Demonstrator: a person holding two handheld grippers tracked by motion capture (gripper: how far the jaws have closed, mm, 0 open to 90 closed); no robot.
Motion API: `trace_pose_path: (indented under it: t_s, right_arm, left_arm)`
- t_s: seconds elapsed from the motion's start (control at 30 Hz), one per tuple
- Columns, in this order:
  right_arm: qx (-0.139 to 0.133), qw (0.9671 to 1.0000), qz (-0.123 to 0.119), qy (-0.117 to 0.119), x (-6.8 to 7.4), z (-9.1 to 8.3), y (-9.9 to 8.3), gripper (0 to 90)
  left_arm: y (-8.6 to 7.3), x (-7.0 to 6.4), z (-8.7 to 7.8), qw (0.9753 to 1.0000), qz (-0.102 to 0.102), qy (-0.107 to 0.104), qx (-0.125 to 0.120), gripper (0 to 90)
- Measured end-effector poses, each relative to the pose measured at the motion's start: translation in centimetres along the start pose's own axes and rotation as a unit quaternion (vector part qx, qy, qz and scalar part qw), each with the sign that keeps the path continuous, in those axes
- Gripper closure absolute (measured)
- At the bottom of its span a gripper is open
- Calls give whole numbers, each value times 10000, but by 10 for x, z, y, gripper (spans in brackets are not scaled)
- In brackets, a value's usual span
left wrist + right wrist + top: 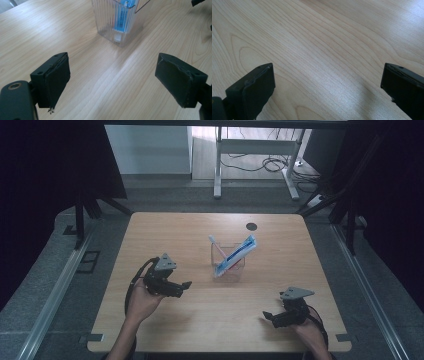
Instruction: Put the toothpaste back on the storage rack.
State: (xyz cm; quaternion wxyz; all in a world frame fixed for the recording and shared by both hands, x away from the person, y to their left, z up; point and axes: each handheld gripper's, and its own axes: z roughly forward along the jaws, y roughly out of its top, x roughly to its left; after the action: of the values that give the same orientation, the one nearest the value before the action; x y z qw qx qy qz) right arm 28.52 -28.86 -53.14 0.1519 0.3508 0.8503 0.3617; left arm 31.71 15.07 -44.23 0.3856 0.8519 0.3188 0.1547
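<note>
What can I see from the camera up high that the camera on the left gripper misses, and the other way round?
The high view alone takes in the whole wooden table, both hands, the right gripper, a toothbrush standing in the clear container, and the floor and desk legs beyond. The left gripper view alone gives a close look at the left gripper, its black jaws wide apart, and at the container's ribbed wall. Both show the container, the blue and white toothpaste tube inside it, and the wood tabletop.
</note>
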Motion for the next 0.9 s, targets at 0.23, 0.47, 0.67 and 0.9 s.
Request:
trace_pose_path:
  t_s: [0.23, 0.47, 0.67, 0.9]
  right_arm:
    - [29, 10000, -23, 15, 1, 1, 0, 0]
    - [36, 10000, -24, 9, 2, 2, 0, 0]
    - [48, 10000, -35, 6, 2, 2, 0, 0]
    - [61, 10000, -34, 5, 3, 2, 0, 0]
  left_arm:
    - [-18, 1, -15, 9999, -129, 82, -45, 129]
    - [-38, -3, -14, 9996, -216, 179, 9, 129]
    - [-55, -5, -5, 9993, -296, 224, 79, 129]
    - [-72, -9, 6, 9988, -433, 177, 145, 129]
